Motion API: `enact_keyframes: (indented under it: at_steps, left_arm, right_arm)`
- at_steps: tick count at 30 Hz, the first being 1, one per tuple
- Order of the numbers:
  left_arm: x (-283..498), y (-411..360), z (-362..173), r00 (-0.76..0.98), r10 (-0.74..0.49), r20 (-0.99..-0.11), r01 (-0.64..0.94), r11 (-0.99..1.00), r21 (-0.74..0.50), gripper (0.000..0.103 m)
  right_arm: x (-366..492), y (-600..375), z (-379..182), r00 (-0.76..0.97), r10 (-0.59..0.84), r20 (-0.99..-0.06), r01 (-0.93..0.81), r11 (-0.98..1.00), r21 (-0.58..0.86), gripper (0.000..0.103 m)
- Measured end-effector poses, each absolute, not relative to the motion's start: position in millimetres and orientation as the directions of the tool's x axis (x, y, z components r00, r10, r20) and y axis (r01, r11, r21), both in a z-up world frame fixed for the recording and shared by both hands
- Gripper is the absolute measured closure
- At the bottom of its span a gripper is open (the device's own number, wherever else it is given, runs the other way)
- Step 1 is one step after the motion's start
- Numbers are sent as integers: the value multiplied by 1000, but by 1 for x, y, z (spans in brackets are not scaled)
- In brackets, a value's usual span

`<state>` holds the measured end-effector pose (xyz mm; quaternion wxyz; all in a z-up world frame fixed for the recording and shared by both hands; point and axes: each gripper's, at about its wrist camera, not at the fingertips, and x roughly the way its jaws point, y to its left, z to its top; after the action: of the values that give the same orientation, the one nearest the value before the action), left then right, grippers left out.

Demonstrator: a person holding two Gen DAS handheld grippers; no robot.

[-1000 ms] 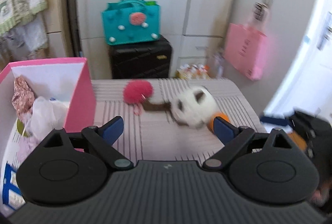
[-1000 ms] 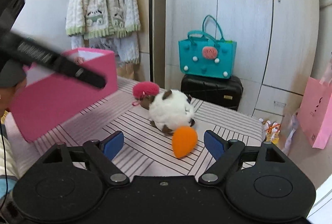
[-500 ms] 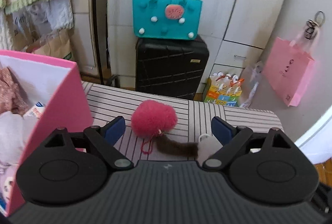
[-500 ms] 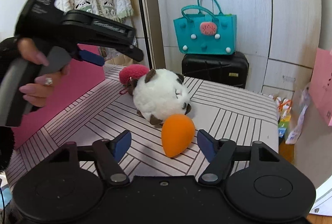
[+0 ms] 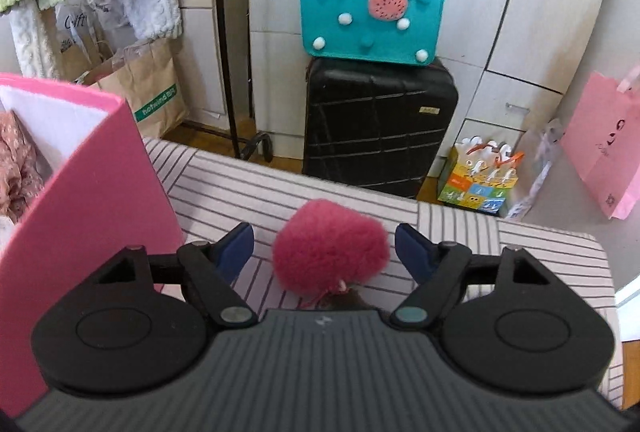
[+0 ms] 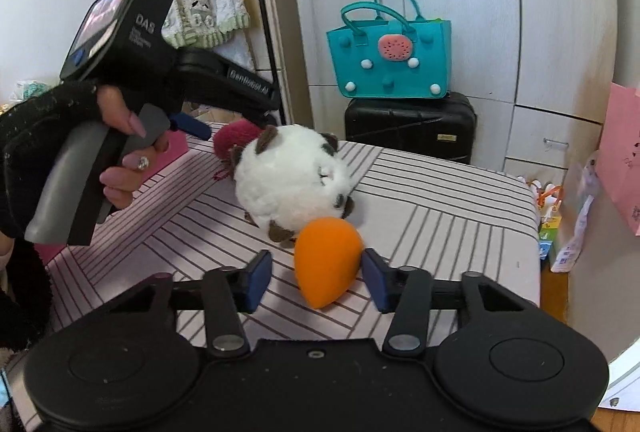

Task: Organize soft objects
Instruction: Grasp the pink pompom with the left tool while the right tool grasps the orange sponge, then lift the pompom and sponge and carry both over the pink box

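A fluffy pink pompom (image 5: 330, 245) lies on the striped table (image 5: 520, 256). My left gripper (image 5: 325, 247) is open with the pompom between its blue pads, not squeezed. In the right wrist view a white and brown plush ball (image 6: 290, 182) lies mid-table, the pompom (image 6: 234, 138) behind it, and an orange egg-shaped sponge (image 6: 326, 260) in front. My right gripper (image 6: 316, 278) is open around the sponge, its right pad close to it. The left gripper's body (image 6: 132, 80), held by a hand, reaches over the pompom.
A pink storage box (image 5: 84, 184) with cloth items inside stands at the table's left. Beyond the table stand a black suitcase (image 5: 376, 128) with a teal bag (image 5: 370, 18) on top, a paper bag (image 5: 140, 88), hanging pink bag (image 5: 604, 148) and cupboards.
My left gripper swung left and came down around the pink pompom. My right gripper moved forward onto the orange sponge and its jaws narrowed.
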<state>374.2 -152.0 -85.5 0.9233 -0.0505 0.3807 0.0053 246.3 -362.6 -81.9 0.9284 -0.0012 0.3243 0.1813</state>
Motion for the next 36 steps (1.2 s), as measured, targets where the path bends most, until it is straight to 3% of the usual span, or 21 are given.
enact_keyframes:
  at_steps: [4,10,20,36]
  left_arm:
    - [378,-149,-95,694,-29,-719,-68,992,-106,46]
    - [370,-152,-95,704,-32,-710,-42,995,-87,56]
    - [319,-140,-76,745,-87,-661,29,995,-98,57]
    - [221,-116,-42,735,-256,-627,244,964,-107,57]
  right_arm:
    - [246,-369,-82,733,321,-601,-315,942,118,63]
    - [242,-368,-80,730,323,-602,-320,940,117,65]
    - [228,-357,-65,697,319,-642,-320,940,119,65]
    - [199,-350,-41,596,401,-696,-276,916,291,65]
